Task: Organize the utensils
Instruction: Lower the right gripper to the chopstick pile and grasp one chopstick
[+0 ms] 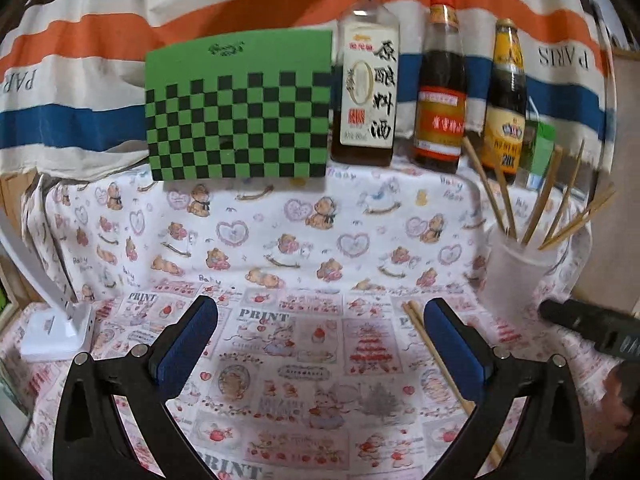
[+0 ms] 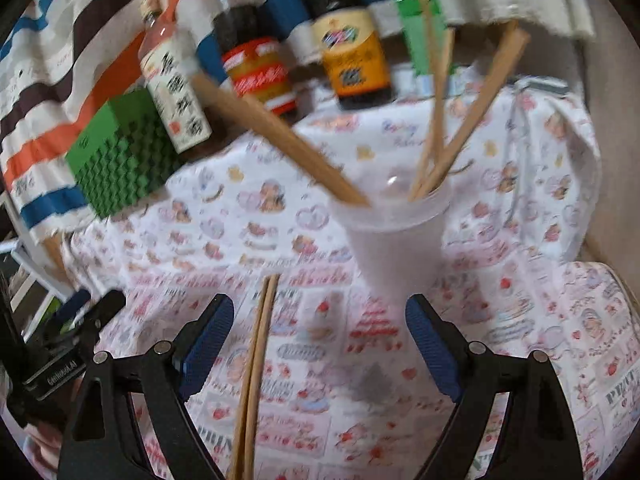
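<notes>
A striped cloth hangs behind the worktop (image 1: pixel 280 240), which is covered in a teddy-bear print, with a green checkered board (image 1: pixel 240 112) and three sauce bottles (image 1: pixel 440 80) at the back. The left gripper (image 1: pixel 320 344) hovers wide open, holding nothing. Just right of it lies a loose pair of chopsticks (image 2: pixel 256 360), between the right gripper's (image 2: pixel 320 344) open, empty fingers. Beyond stands the plastic cup (image 2: pixel 392 240) already holding several chopsticks. The next move is probably closing on that pair and lifting it to the cup.

Bottles (image 1: pixel 439 80) crowding behind cup (image 1: pixel 516 276)
</notes>
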Motion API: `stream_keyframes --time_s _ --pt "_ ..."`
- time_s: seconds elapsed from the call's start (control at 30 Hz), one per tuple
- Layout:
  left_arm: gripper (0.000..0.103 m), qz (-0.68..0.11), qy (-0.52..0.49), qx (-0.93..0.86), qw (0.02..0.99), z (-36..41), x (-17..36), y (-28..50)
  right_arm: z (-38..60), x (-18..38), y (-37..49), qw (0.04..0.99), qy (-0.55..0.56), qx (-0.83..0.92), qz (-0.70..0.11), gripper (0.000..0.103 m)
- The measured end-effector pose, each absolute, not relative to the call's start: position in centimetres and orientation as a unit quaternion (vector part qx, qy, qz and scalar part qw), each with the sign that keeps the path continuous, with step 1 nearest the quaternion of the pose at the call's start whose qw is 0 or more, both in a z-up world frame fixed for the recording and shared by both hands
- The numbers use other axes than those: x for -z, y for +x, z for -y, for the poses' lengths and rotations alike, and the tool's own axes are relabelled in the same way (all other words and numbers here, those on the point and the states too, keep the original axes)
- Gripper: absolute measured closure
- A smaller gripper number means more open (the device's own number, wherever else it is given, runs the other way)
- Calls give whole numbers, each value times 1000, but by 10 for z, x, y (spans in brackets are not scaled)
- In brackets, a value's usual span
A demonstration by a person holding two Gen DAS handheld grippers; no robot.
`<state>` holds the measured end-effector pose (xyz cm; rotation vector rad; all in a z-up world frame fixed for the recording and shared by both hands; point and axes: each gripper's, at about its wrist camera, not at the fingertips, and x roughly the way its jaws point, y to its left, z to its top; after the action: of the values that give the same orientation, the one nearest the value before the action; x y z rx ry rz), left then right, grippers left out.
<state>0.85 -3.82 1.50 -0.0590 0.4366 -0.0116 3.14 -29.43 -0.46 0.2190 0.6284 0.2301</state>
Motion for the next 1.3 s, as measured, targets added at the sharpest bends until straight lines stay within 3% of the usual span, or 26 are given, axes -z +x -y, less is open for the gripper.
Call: stream_keyframes --time_s 0.33,0.43,1.07,1.2,1.27,1.3 --pt "1 -211 -74 -3 975 22 -35 -2 249 28 30 921 -13 -139 -364 14" --pt "1 -200 -65 -19 977 23 -38 -6 237 37 30 914 -46 -138 -378 19" --pt "1 -188 -56 -60 979 16 -37 -4 222 57 34 892 -103 -125 -421 23" --pt "1 -192 -58 -65 978 15 -35 -3 222 57 33 888 -86 -143 -428 47" --pt "1 -196 -60 -69 976 14 -35 -2 223 56 33 888 -82 -148 -428 75" --pt "1 -197 -61 -71 976 14 -34 -1 223 56 32 888 -83 -145 -428 80"
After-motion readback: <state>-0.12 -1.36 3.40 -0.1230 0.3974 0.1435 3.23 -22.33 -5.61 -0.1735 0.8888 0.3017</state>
